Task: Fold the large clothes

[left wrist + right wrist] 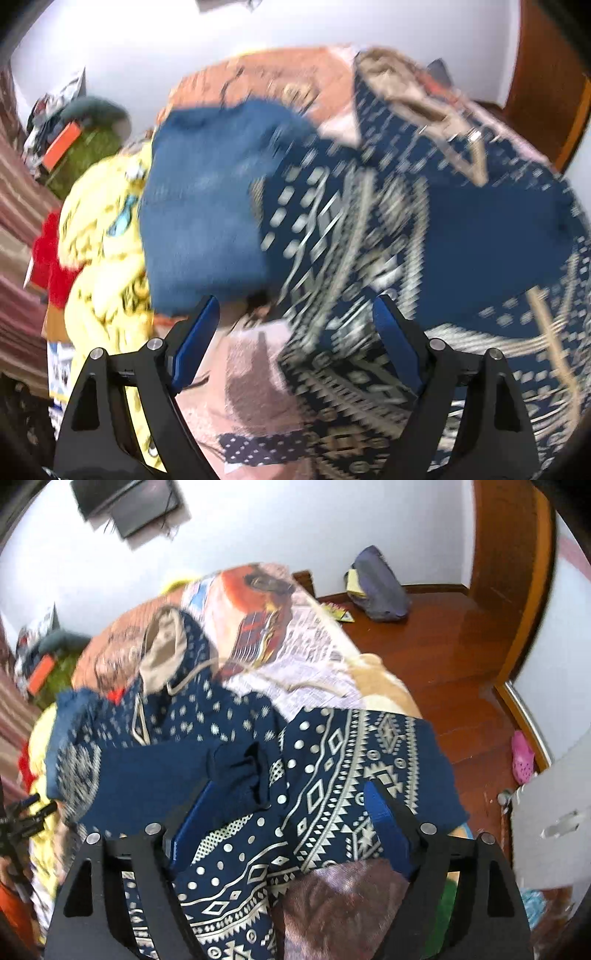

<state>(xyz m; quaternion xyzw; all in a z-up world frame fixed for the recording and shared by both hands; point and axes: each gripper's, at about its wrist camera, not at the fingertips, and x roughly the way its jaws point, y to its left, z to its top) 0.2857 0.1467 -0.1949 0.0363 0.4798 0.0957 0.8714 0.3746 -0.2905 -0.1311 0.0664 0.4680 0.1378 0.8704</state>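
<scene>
A navy sweater with cream geometric patterns [424,229] lies spread on the bed, its beige-lined hood [162,646] toward the far end. In the left wrist view, which is blurred, my left gripper [295,301] hovers open above the sweater's near edge with nothing between its blue fingers [395,339]. My right gripper [291,788] is also open over the patterned body [332,775]. A dark sleeve cuff [240,775] lies folded across the sweater and covers the tip of the right gripper's left finger. The pads press on nothing.
A printed blanket [266,602] covers the bed. Left of the sweater lie a plain blue garment [199,206], a yellow printed one [103,236] and something red [48,258]. The wooden floor [443,646] on the right holds a purple bag [376,587] and a pink shoe [522,757].
</scene>
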